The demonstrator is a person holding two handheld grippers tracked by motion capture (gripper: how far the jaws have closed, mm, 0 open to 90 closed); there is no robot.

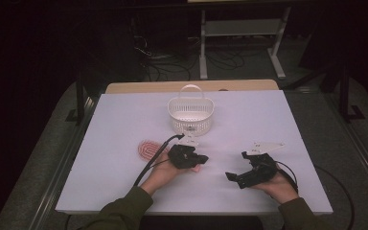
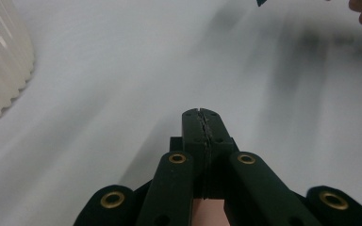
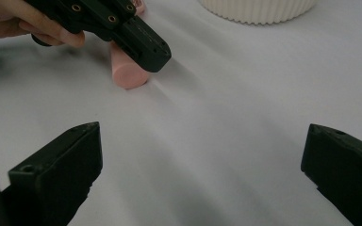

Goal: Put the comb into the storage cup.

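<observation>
White table [image 1: 124, 182], basket [image 1: 190, 114] behind pink handle [image 3: 127, 70].

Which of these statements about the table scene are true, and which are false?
1. The left gripper has its jaws shut. True.
2. The right gripper is clamped on the pink brush. False: its jaws stand wide open with nothing between them.
3. The white basket stands on the table, beyond both grippers. True.
4. The pink brush lies inside the basket. False: it lies on the table by the left gripper, its handle under that gripper.
</observation>
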